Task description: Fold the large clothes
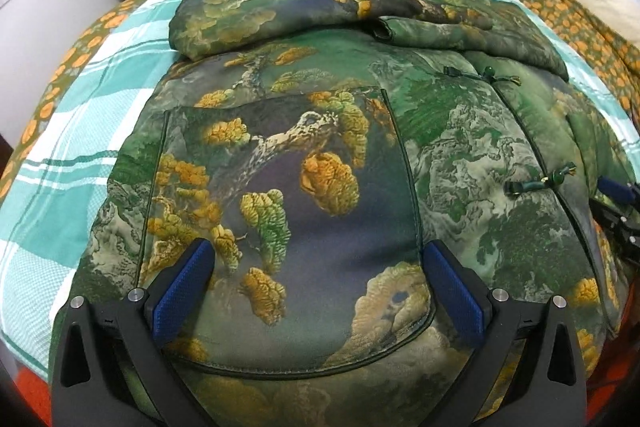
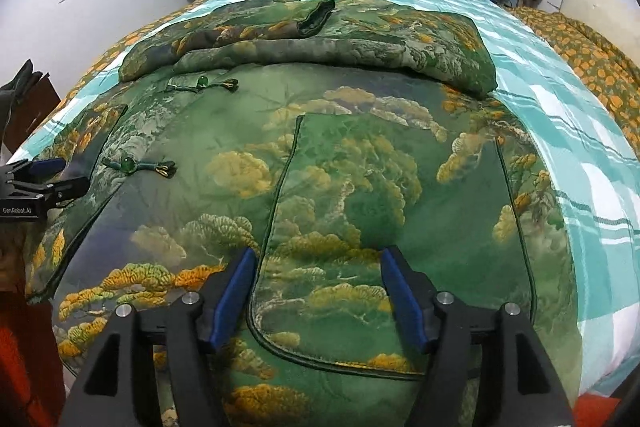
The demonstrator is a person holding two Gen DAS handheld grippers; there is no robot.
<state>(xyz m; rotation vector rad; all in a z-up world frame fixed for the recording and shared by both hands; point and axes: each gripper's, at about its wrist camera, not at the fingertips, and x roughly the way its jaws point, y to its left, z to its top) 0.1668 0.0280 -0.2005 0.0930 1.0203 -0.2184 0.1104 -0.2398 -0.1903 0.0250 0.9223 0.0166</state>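
Padded printed jacket [image 1: 320,131] lies flat on the bed [image 1: 60,147], sleeves folded across its top. We judge it soft, bulky, somewhat slick; best gripped at the near hem. Left claw [image 1: 318,291] and right claw [image 2: 318,297] both wide, empty

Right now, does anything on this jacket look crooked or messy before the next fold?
Mostly tidy. The jacket lies flat on the bed, both sleeves folded across its top. One sleeve cuff sticks up, gaping open, rather than lying flat.
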